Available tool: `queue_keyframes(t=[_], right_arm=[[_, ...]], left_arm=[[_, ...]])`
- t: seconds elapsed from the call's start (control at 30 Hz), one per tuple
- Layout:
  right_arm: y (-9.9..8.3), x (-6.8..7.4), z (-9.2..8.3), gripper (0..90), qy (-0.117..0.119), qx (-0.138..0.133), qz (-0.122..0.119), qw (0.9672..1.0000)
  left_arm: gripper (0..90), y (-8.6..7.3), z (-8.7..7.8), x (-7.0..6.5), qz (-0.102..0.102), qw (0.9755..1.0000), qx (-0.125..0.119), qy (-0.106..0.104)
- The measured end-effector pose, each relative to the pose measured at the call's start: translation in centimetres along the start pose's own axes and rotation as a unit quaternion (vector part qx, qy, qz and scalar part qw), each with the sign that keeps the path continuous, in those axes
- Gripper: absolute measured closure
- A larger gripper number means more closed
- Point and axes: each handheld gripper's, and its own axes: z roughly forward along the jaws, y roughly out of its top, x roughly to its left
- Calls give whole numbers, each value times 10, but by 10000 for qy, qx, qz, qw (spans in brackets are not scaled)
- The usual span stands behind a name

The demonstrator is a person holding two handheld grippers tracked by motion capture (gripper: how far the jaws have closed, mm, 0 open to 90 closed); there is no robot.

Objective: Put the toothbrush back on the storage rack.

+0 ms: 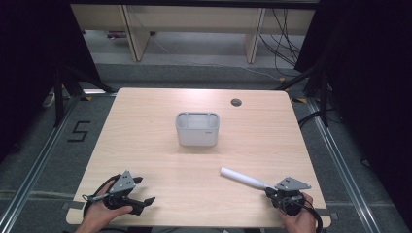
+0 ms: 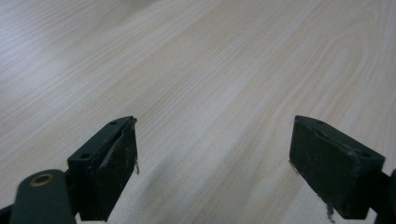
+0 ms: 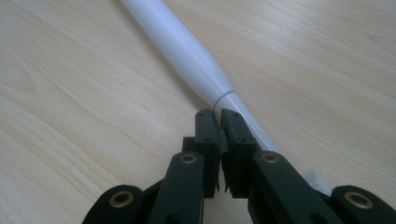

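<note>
Right tool, jaws together beside a white toothbrush at five o'clock on the worktop — nothing gripped, so lifting would leave it behind. Left tool gapes wide, empty.

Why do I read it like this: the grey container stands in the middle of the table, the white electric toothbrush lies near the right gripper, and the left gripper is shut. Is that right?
One point is wrong: the left gripper is open, its jaws wide apart over bare table, as the left gripper view shows. The grey container does stand mid-table, and the white electric toothbrush lies by the right gripper.
</note>
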Motion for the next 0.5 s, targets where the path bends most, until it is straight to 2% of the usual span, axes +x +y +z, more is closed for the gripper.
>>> queue_keyframes(t=[0.03,0.07,0.1,0.13,0.17,0.2,0.33,0.4,0.43,0.5], right_arm=[[1,-4,2,860,12,-112,-228,9997],[1,-2,1,858,-21,10,-62,10000],[1,-2,2,855,-48,-18,2,10000],[2,-6,4,854,-82,-33,-170,9998],[3,-8,5,853,-81,-47,-228,9997],[3,-8,5,853,-102,-20,-134,9999],[6,-11,6,853,-130,52,-12,9999],[8,-13,9,850,-144,63,-23,9999],[9,-14,9,850,-153,59,2,9999],[11,-16,12,849,-189,49,-44,9998]], left_arm=[[149,0,0,0,1,10000,-2,1],[149,0,-1,0,53,10000,35,31],[149,1,-1,0,71,10000,35,46],[150,0,-1,0,86,9999,42,44],[149,0,-2,1,85,9999,77,63],[150,0,-2,2,147,9998,111,54],[149,0,-2,0,78,9999,53,55],[150,0,0,0,16,10000,-20,5],[149,0,-1,1,81,9999,76,51],[149,0,-2,1,97,9999,71,62]])
